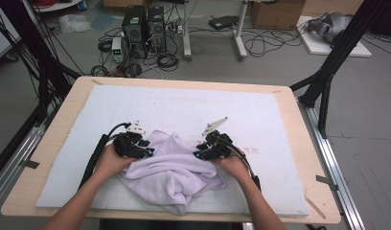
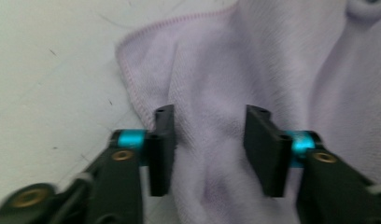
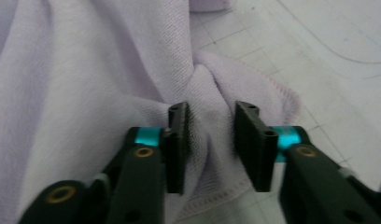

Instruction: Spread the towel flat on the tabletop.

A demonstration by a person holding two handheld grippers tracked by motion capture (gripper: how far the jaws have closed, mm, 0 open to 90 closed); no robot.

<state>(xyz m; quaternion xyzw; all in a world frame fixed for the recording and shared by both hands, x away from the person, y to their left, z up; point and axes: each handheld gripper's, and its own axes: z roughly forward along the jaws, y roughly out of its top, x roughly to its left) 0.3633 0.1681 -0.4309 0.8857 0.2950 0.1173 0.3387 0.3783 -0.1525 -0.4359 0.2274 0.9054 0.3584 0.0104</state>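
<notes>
A crumpled lilac towel lies on the near half of my white foam mat. My left gripper stands open at the towel's left edge, a fold of cloth between its spread jaws. My right gripper sits at the towel's right edge, jaws part-open around a bunched ridge near the stitched hem, not yet pinching.

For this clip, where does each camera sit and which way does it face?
High view: above the person's side, facing forward and down on the table; both forearms, the left tool and right tool flank the lilac towel.
Left gripper view: rides the left tool, looking along its parted jaws at a towel fold.
Right gripper view: rides the right tool, jaws astride a bunched ridge.
Shared: the towel appears in all three.
</notes>
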